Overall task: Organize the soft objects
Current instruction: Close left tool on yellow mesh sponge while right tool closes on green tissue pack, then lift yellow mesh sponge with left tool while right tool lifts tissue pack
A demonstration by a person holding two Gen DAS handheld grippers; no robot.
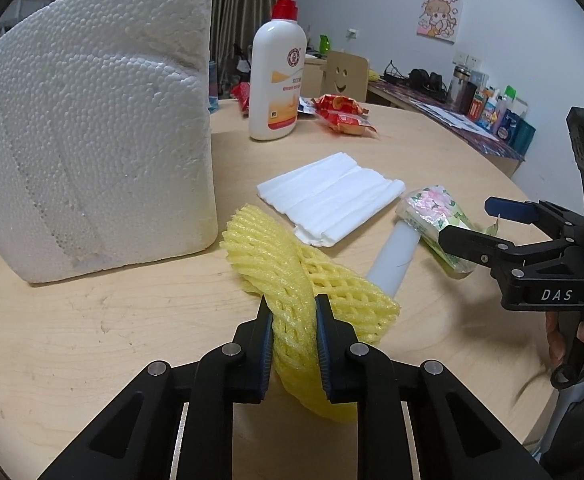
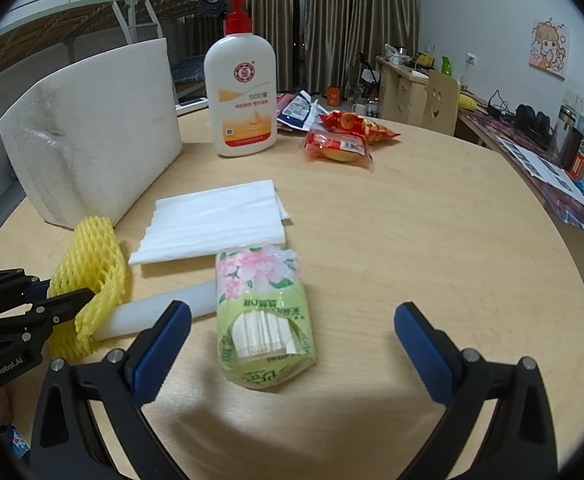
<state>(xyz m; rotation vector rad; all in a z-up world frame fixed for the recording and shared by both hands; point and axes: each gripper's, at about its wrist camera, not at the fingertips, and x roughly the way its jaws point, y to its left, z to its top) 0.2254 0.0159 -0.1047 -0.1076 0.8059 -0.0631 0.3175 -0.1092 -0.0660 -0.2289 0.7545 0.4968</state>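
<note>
While the left gripper [image 1: 293,336] is clamped on the yellow foam net [image 1: 303,280], the net squashes between the pads, so I judge it very light, springy and easy to crush; a pinch across a doubled band of mesh, as here, looks secure enough. It sits toward the near left edge of the tabletop [image 2: 431,220], partly draped over a white foam tube [image 2: 160,310], which would likely roll if nudged. The right gripper [image 2: 292,340] hangs with its jaws spread wide, holding nothing, either side of the tissue pack [image 2: 262,312] near the near edge. That pack looks soft and light but its plastic wrap seems slippery; gripping across its narrow width, mid-length, seems safest. Just beyond lies a folded white foam sheet [image 2: 216,220], limp and thin, best taken at an edge. A big foam block [image 1: 92,132] stands at the left edge.
</note>
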